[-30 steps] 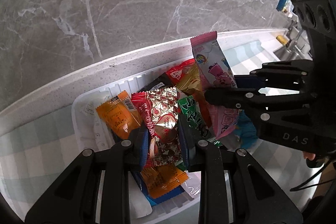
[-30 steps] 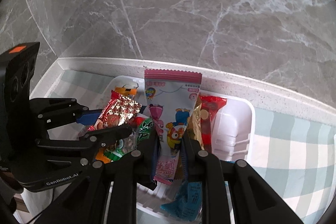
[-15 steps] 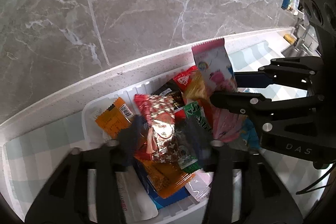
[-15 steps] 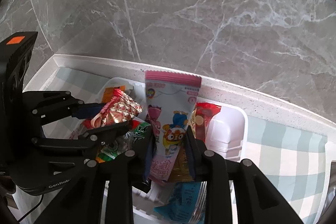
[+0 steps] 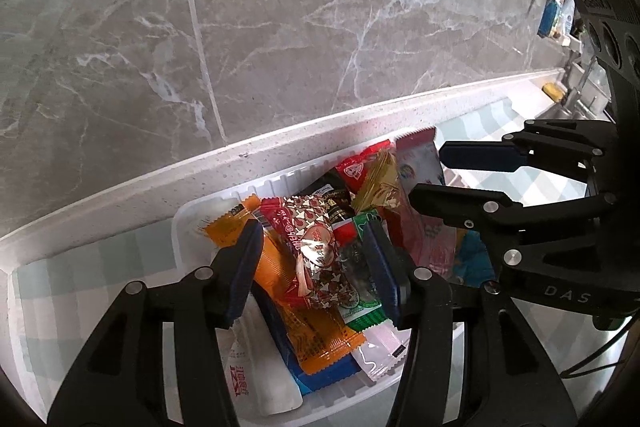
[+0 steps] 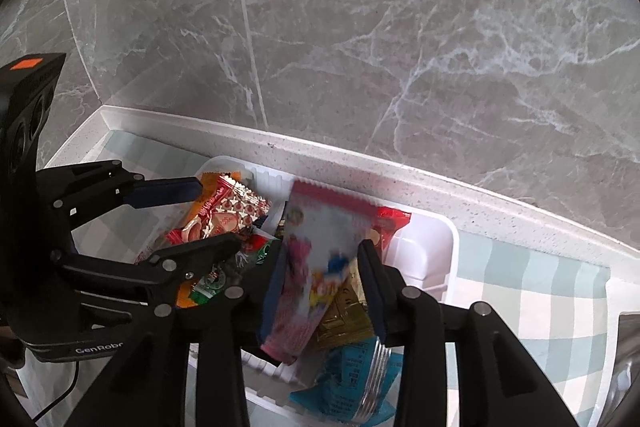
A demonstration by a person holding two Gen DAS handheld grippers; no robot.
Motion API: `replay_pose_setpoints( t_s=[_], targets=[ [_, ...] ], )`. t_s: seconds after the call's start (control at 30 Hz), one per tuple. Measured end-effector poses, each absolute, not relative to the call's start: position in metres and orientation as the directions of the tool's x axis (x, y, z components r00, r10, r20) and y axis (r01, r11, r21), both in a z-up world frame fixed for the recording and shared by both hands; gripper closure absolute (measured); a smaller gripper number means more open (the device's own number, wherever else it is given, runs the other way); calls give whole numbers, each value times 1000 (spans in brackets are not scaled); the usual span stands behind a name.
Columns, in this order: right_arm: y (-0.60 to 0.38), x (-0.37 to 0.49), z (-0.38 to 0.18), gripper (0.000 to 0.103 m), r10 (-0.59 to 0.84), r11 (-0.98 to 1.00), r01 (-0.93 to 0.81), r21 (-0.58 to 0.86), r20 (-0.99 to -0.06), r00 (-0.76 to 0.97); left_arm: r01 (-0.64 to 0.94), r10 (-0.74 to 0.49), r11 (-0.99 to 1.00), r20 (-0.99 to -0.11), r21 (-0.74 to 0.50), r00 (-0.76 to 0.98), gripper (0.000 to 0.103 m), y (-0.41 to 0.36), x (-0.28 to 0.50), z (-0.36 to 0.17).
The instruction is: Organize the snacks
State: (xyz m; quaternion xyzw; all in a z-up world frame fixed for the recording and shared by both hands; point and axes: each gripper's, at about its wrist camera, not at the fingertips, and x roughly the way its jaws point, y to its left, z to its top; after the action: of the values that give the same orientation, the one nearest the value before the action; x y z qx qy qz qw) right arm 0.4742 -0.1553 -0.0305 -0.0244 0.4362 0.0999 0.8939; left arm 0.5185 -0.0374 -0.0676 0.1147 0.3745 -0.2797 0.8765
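Note:
A white plastic bin [image 5: 182,227] on the counter holds several snack packets. My left gripper [image 5: 316,263] is open above it, its fingers straddling a red patterned packet [image 5: 316,251] that lies on the pile. An orange packet [image 5: 300,323] and a green packet [image 5: 356,303] lie beside it. My right gripper [image 6: 324,283] is open over the bin [image 6: 444,251], and a pink cartoon packet [image 6: 320,259], blurred, sits loose between its fingers. The right gripper [image 5: 452,171] also shows in the left wrist view, by the pink packet [image 5: 420,171].
A grey marble wall [image 5: 280,27] rises right behind the bin, with a white speckled ledge [image 6: 400,171] at its foot. A checked cloth [image 6: 540,291] covers the counter. A blue packet [image 6: 352,379] lies at the bin's near edge. Kitchen items [image 5: 556,15] hang far right.
Both grippers have opened: the left let go of the red patterned packet, the right let go of the pink packet, which is dropping into the bin. Both grippers pulled back slightly.

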Motion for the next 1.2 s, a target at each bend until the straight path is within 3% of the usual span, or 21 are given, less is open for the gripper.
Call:
replay_pose_setpoints(
  t_s=[0.57,1.0,1.2],
  targets=[
    [-159,439,10,44,133,986,-162,31,-729,672,507,-413,860,-663,-58,625,47,-7,484,-31],
    [-174,353,45,32,107,994,-100,50,-677,728,483,-412,874,-595,-45,690,14,1,405,18],
    [-181,313,58,28,87,996,-65,58,-657,749,492,-411,870,-574,-15,708,13,-5,366,35]
  ],
)
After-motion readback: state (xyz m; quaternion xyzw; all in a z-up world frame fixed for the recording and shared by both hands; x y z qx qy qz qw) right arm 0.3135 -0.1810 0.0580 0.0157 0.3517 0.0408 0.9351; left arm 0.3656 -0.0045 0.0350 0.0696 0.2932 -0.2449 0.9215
